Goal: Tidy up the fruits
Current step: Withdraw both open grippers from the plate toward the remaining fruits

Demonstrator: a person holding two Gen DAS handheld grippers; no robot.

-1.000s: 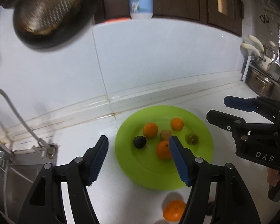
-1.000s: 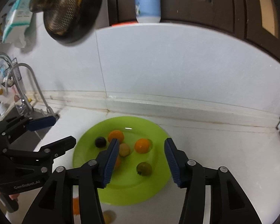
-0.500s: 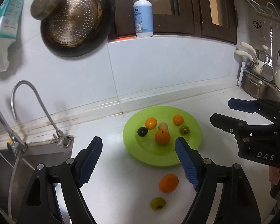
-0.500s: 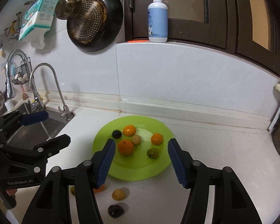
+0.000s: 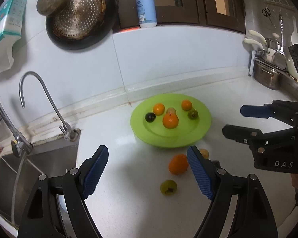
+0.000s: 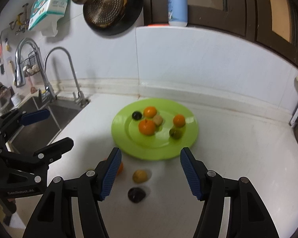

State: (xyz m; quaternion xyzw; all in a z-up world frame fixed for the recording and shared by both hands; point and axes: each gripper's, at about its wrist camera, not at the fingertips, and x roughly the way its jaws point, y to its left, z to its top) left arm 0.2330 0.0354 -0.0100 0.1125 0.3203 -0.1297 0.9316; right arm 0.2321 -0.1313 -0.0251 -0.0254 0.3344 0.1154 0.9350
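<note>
A lime green plate [image 5: 164, 138] [image 6: 149, 146] sits on the white counter near the wall. It holds several small fruits, among them a large orange [image 5: 170, 120] [image 6: 147, 127], a dark plum [image 5: 150, 117] and a green one [image 5: 193, 114]. In front of the plate lie loose fruits: an orange [image 5: 178, 166], a yellow-green fruit [image 5: 168, 187], a yellow fruit [image 6: 140, 176] and a dark fruit [image 6: 136, 194]. My left gripper [image 5: 147, 158] hovers open and empty above the counter, short of the loose fruits. My right gripper [image 6: 151, 154] is also open and empty, over the yellow and dark fruits.
A steel sink [image 6: 39, 127] with a curved faucet [image 5: 55, 111] lies to the left. A perforated pan [image 5: 79, 15] hangs on the wall and a soap bottle [image 5: 146, 6] stands on the ledge. Pots and utensils [image 5: 268, 75] crowd the right corner.
Both grippers have drawn back from the plate, which now looks smaller and farther. Their jaws stand wider than a second ago. The loose fruits on the counter have come into view.
</note>
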